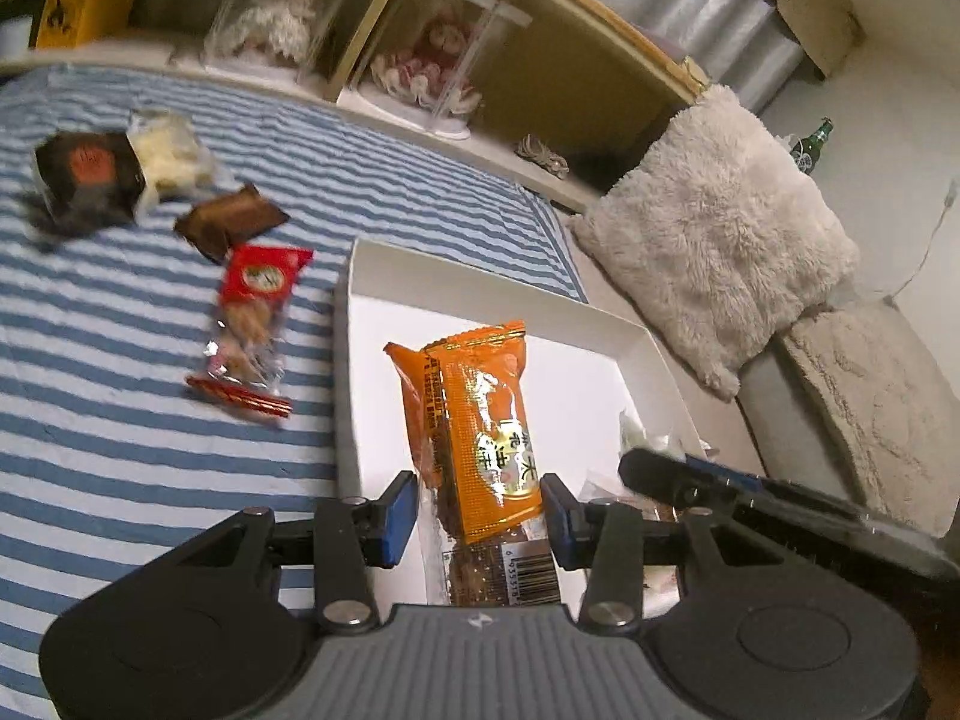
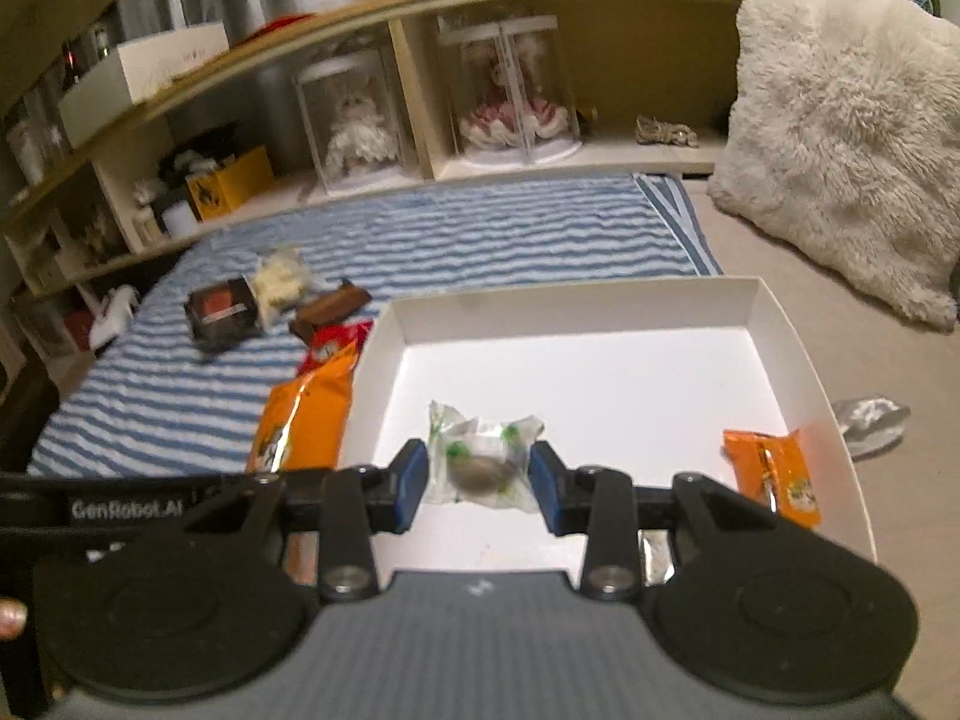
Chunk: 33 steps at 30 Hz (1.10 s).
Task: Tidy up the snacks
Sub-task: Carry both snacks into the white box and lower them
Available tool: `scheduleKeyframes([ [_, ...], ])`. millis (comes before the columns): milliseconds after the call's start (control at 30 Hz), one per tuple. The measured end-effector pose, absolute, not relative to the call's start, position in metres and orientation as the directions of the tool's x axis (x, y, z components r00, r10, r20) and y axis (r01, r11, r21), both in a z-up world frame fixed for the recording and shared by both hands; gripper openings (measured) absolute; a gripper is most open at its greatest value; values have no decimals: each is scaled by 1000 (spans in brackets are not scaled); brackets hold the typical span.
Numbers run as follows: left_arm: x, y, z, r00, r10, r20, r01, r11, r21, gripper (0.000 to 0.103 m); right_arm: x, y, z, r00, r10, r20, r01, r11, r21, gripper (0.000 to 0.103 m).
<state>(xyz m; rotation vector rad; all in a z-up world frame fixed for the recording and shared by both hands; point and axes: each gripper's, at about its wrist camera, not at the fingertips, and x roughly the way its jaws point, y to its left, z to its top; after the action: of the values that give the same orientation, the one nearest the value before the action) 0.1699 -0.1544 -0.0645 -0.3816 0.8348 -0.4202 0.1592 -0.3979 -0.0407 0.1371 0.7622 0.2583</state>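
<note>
— Orange pack [image 1: 480, 420] first. Where is it?

— In my left gripper [image 1: 478, 510], pinched near the barcode end, with the rest of it sticking out over the left side of the white box [image 1: 648, 348]. The blue pads [image 1: 399, 516] sit against both its sides, so I judge it held, not just framed.

— And your right?

— My right gripper [image 2: 480, 483] has its pads either side of a small clear-wrapped sweet [image 2: 483, 459], low over the box floor. The wrapper fills the gap; I read it as clamped, though the film is thin and I can't swear to how firmly.

— So how do you set them down well?

— Lower before letting go, I'd say. The orange pack is long and hangs forward, so I'd bring it flat along the left wall, not drop it from height, where it could tip over the rim onto the striped blanket [image 1: 150, 450]. The sweet I'd place toward the middle, clear of the second orange pack [image 2: 774, 474] at the right wall.

— Do the grippers crowd each other?

— They are near: my right one shows at the edge of the left view. I'd release one at a time.

— What's left?

— A red pack [image 1: 258, 324], a brown bar [image 1: 231, 222], a dark box [image 1: 84, 180] and a pale bag [image 1: 165, 156] lie on the blanket.
</note>
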Motion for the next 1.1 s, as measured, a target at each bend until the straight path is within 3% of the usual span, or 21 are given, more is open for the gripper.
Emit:
scheduleKeyframes([
  [233,179,-156,-84,594,-507,-624,176,839,-514,46,161,-398,-48,655,291,-697,-187,957,223,44],
  [400,182,-149,-87,586,-501,-637,155,841,-519,59,163,-404,-53,642,305,-704,-163,951,264,44],
  [467,180,-149,-83,590,-477,-652,162,861,-483,70,163,-406,-54,637,301,-709,-157,952,264,44],
  [800,169,-156,-73,558,-378,-739,228,926,-302,77,163,-405,-60,609,276,-744,-141,960,241,45],
  [900,167,-156,-73,545,-362,-756,233,932,-278,80,164,-405,-61,607,252,-753,-126,967,222,49],
  [1033,166,-156,-73,533,-337,-776,239,940,-244,88,164,-407,-62,596,242,-766,-116,970,216,75],
  [1100,165,-156,-73,528,-323,-786,241,944,-226,92,165,-408,-63,591,242,-770,-117,970,215,81],
])
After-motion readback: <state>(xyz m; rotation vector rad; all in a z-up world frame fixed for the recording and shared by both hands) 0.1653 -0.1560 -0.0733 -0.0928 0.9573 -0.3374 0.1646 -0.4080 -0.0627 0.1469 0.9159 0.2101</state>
